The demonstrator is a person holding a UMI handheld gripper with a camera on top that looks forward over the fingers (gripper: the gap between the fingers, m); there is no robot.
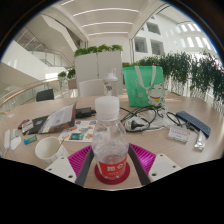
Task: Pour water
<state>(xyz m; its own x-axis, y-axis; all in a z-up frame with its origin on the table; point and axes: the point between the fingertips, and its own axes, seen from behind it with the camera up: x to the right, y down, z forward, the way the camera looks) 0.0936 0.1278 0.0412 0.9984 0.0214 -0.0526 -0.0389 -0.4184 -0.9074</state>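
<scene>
A clear plastic water bottle with a white cap and a red label stands upright on a red round coaster on the tan table. It sits between the two fingers of my gripper. The magenta pads meet the bottle's sides left and right, with no gap showing. The gripper is shut on the bottle, low on its body. A white paper cup stands on the table just left of the left finger, its mouth open upward.
Beyond the bottle the table holds cables and glasses, papers and a booklet, a dark case, a green bag and a white box. Planters and chairs stand behind.
</scene>
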